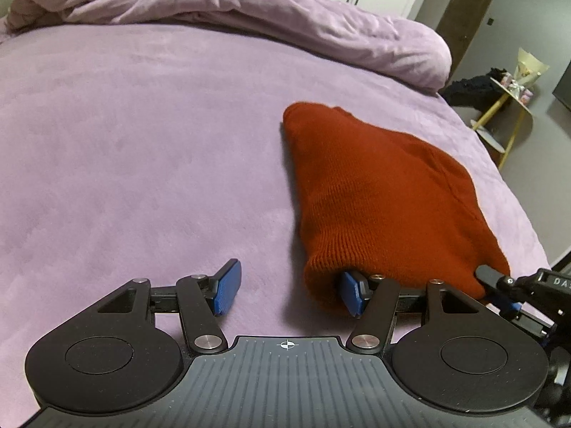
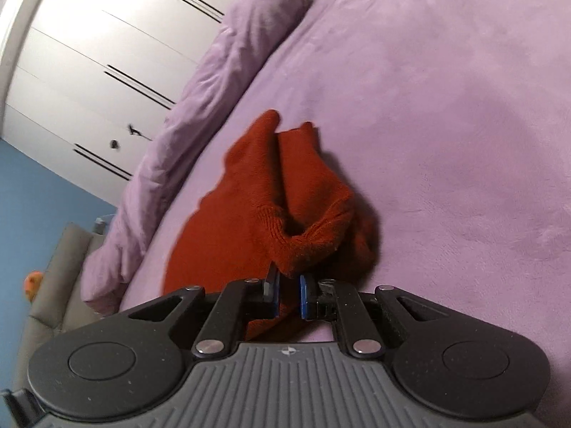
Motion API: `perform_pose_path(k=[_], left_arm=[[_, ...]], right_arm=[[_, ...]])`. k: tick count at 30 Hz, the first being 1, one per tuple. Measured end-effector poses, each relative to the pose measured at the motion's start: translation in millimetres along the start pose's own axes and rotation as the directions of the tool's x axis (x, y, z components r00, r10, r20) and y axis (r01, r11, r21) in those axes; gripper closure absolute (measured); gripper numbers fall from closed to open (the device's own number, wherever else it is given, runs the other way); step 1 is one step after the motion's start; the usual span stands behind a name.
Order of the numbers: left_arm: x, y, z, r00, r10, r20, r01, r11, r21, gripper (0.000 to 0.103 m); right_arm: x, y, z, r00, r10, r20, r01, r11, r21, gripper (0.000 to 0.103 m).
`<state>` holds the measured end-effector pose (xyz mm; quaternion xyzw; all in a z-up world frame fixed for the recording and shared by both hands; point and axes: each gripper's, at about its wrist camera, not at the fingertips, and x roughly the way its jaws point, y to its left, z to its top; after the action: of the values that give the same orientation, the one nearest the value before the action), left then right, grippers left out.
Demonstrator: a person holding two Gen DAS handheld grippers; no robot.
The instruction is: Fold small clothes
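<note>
A rust-red knit garment [image 1: 385, 192] lies on the lilac bed cover [image 1: 142, 160], its ribbed hem towards me. My left gripper [image 1: 289, 290] is open at the hem's left corner. Its right blue pad [image 1: 351, 294] is tucked in under the hem, and its left pad [image 1: 228, 287] rests apart on the bare cover. In the right wrist view my right gripper [image 2: 289, 285] is shut on a bunched fold of the red knit [image 2: 271, 192], which is pulled into a ridge. That gripper also shows in the left wrist view as a right gripper [image 1: 494, 281] at the hem's right corner.
A rumpled lilac duvet [image 1: 249, 10] runs along the far side of the bed. The bed's edge curves away at the right, with a small yellow-legged side table [image 1: 506, 107] beyond it. White wardrobe doors [image 2: 89, 53] and a grey sofa [image 2: 53, 278] stand past the duvet.
</note>
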<state>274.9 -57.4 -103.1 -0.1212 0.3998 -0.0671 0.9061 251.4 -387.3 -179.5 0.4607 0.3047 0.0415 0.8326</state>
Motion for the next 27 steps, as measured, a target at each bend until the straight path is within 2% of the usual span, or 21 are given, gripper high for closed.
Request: perform_pose_path(k=[3,6,8,9,11,13,15,17,20,23,25,27], left_arm=[[-2,0,1,1.000,-0.001,0.007,0.001,1.000,0.001,0.039],[3,-2,-4,1.000,0.017,-0.005,-0.017,0.999,0.028,0.037],[6,-1,-7,0.999,0.017,-0.029,-0.016,0.999,0.040,0.034],[7,2,-9,0.999,0.013,-0.044,-0.011,0.999,0.045,0.032],[5,9,-12,0.998,0.003,-0.061,0.001,0.998,0.063,0.029],[-1,22,-13,0.998,0.018,-0.062,-0.012,0.996,0.085,0.030],[-8,40,-11,0.996,0.070,-0.047,-0.065,0.993,0.095,0.033],[-12,52,-3,0.995,0.093,-0.032,-0.091,0.993,0.070,0.033],[-8,54,20,0.998,0.069,-0.008,-0.069,0.998,0.012,0.033],[2,33,44,0.999,0.007,0.032,-0.006,1.000,-0.005,0.031],[17,12,63,0.999,-0.018,0.044,0.018,1.000,0.009,0.031],[37,-12,82,0.998,-0.036,0.047,0.035,0.999,0.033,0.030]], right_arm=[[0,-7,6,0.999,0.048,0.001,-0.048,0.997,0.054,0.094],[-1,-6,6,0.999,0.035,0.009,-0.035,0.999,0.021,0.094],[0,0,4,1.000,-0.018,0.013,0.018,0.999,-0.048,0.094],[3,4,3,0.998,-0.067,0.009,0.068,0.993,-0.100,0.094],[9,9,3,0.993,-0.118,0.005,0.116,0.973,-0.201,0.095],[8,14,6,0.992,-0.127,-0.013,0.119,0.957,-0.266,0.091],[-1,17,11,0.991,-0.131,-0.013,0.120,0.945,-0.305,0.078],[-11,19,15,0.986,-0.166,0.029,0.166,0.928,-0.334,0.071],[-18,37,19,0.974,-0.182,0.132,0.219,0.902,-0.373,0.069],[7,68,25,0.985,-0.132,0.111,0.167,0.890,-0.424,0.069],[34,91,30,0.988,-0.122,0.090,0.151,0.856,-0.494,0.070],[65,108,38,0.981,-0.170,0.090,0.192,0.816,-0.545,0.071]])
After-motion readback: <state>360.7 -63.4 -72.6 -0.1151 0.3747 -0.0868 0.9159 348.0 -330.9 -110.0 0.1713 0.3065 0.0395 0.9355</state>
